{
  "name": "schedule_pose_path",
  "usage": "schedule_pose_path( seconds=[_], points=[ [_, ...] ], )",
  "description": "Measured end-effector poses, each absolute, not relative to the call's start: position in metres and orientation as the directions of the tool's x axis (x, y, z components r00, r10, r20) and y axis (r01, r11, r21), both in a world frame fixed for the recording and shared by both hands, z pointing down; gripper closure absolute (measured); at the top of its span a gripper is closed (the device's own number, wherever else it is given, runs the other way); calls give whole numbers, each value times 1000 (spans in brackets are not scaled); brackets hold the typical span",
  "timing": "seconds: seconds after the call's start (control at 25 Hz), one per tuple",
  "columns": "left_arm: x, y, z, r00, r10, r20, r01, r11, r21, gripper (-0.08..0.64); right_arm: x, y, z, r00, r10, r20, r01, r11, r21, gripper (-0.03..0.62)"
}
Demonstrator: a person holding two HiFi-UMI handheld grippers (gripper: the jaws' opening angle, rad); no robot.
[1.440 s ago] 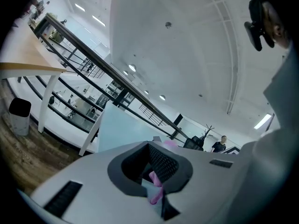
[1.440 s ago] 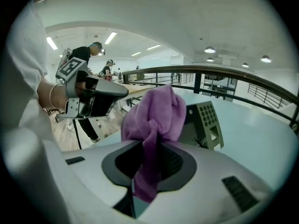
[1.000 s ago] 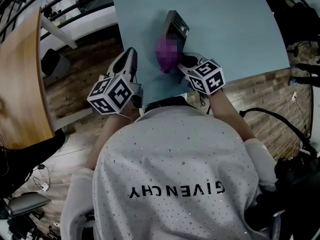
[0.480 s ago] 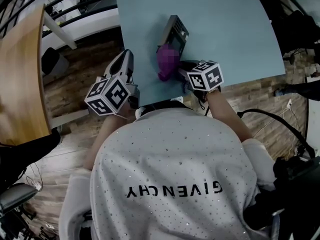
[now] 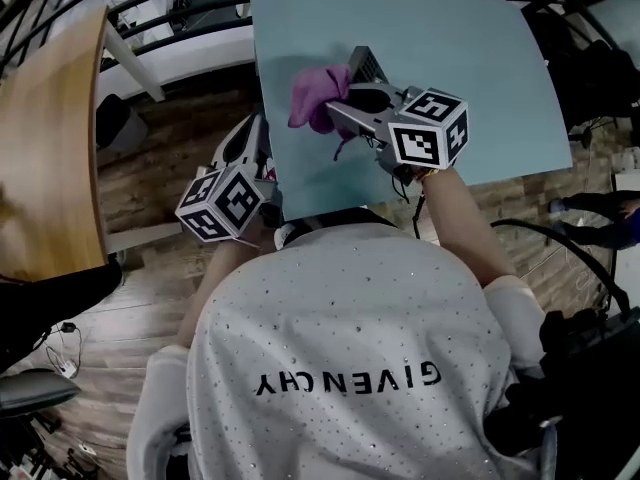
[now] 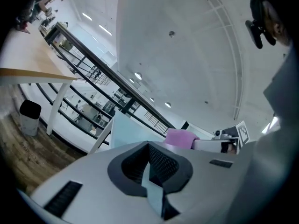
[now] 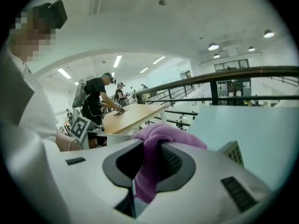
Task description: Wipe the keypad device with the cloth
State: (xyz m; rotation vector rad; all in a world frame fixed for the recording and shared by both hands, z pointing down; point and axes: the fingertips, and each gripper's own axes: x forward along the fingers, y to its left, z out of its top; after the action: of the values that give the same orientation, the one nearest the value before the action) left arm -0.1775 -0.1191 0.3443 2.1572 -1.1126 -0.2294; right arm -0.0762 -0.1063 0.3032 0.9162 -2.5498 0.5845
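Observation:
A purple cloth (image 5: pixel 316 96) hangs from my right gripper (image 5: pixel 338 111), which is shut on it above the light blue table (image 5: pixel 470 58). The grey keypad device (image 5: pixel 366 64) lies just behind that gripper and is partly hidden by it. In the right gripper view the cloth (image 7: pixel 148 164) is bunched between the fingers of the right gripper (image 7: pixel 140 174), with a corner of the keypad device (image 7: pixel 234 152) to the right. My left gripper (image 5: pixel 250 143) hovers off the table's left edge. In its own view the left gripper (image 6: pixel 152 174) is shut with nothing in it, and the cloth (image 6: pixel 180 138) shows beyond.
A wooden table (image 5: pixel 45 138) stands at the left, with a white bench (image 5: pixel 175 48) and a dark bin (image 5: pixel 110 123) between it and the blue table. Black cables (image 5: pixel 545 233) lie on the wood floor at the right. People (image 7: pixel 100 101) work at a far table.
My right gripper has lifted away from the keypad device with the purple cloth and now sits higher and more to the left. The left gripper has stayed beside the table's edge.

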Motion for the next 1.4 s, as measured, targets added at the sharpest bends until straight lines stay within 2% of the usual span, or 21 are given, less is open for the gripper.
schedule_pose_path(
  seconds=[0.16,0.28,0.44,0.6,0.8,1.12,1.4],
  points=[
    [-194,-122,342,561,-816,137,-669,-350,656,560,-76,-135,257,-714,-590,378,-671,731,-126,531],
    [-196,-121,348,557,-817,150,-674,-338,657,560,-72,-153,253,-699,-615,364,-683,725,-87,529],
    [-195,-122,354,547,-820,169,-683,-321,656,560,-72,-161,288,-696,-554,456,-654,752,-84,529],
    [-194,-118,360,490,-850,194,-709,-259,656,560,-71,-146,333,-687,-426,589,-562,825,-59,526],
    [-183,-104,362,432,-875,219,-742,-207,637,560,-57,-136,367,-664,-338,667,-469,883,-19,523],
    [-166,-78,362,338,-906,254,-793,-129,596,560,-33,-160,366,-684,-394,614,-488,873,17,523],
    [-152,-56,345,274,-922,275,-813,-68,579,560,4,-190,348,-712,-443,544,-559,827,-58,522]
  ],
)
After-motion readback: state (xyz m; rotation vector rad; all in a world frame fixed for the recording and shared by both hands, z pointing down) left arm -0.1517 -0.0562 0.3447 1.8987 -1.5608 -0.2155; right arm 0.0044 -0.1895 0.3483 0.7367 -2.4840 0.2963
